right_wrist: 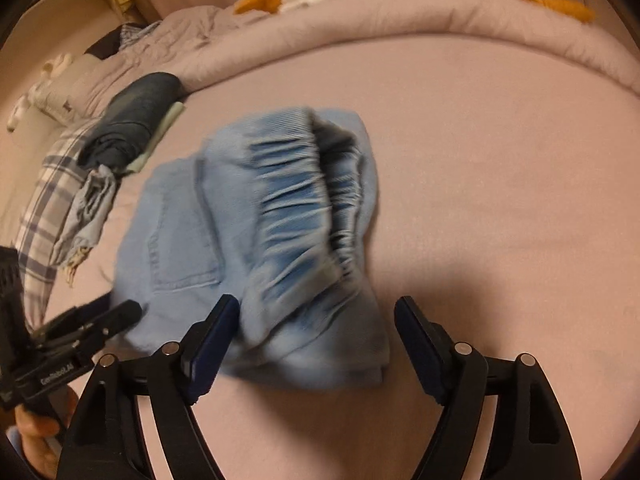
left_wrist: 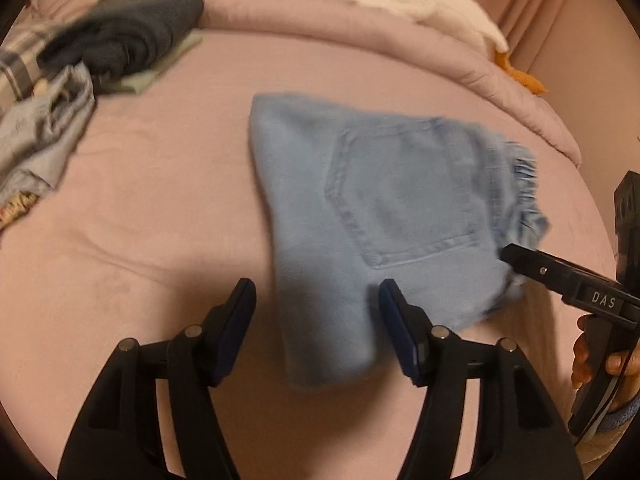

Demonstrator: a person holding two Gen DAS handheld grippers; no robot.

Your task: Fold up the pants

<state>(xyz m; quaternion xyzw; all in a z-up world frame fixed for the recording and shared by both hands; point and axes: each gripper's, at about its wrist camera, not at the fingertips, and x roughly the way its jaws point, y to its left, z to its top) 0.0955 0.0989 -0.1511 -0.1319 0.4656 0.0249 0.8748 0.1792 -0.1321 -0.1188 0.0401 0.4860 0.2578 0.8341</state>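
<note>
Pale blue denim pants (left_wrist: 360, 216), folded into a compact bundle, lie mid-bed on a pink sheet (left_wrist: 160, 200), blurred in both views (the elastic waistband faces the right wrist camera). The left gripper (left_wrist: 316, 320) and right gripper (right_wrist: 316, 340) each hover over the near edge, jaws wide apart, grasping nothing; 2 clothing piles (left_wrist: 120, 36) sit cropped at the frame's edge
</note>
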